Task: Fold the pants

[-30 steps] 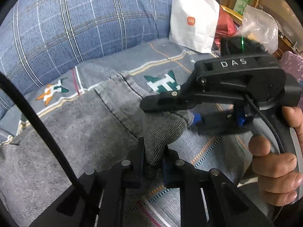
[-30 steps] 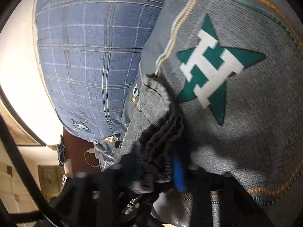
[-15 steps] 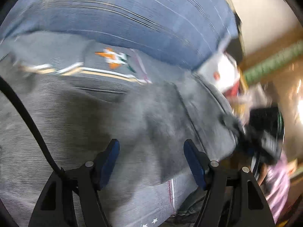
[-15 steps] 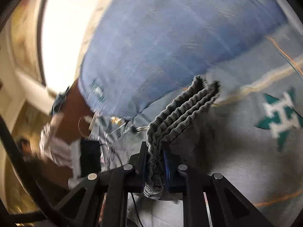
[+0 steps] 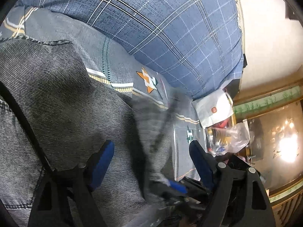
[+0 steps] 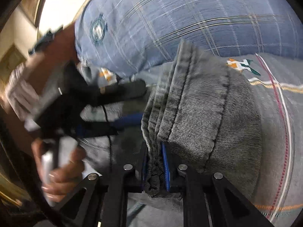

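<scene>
Grey corduroy pants (image 5: 66, 94) lie on a grey bedsheet (image 5: 121, 70) with star emblems. My left gripper (image 5: 151, 149) hovers over the cloth with its jaws opening; the blue pads (image 5: 104, 157) stand wide apart and press on nothing. My right gripper (image 6: 155, 157) is shut on a bunched, layered edge of the pants (image 6: 204, 113), lifted off the sheet. In the right wrist view the left gripper (image 6: 132, 104) shows blurred at the left, held by a hand (image 6: 62, 166). In the left wrist view the right gripper (image 5: 176, 185) appears low down, blurred, with cloth hanging from it.
A big blue plaid cushion (image 5: 170, 28) rises behind the pants. A white paper bag (image 5: 214, 109) and a clear plastic bag (image 5: 233, 138) sit at the bed's far end. A pale wall (image 5: 265, 37) and wooden furniture (image 5: 274, 170) lie beyond.
My left gripper let go of the pants, opened wide and swung aside with a roll. My right gripper kept its hold and carried the bunched edge up and across.
</scene>
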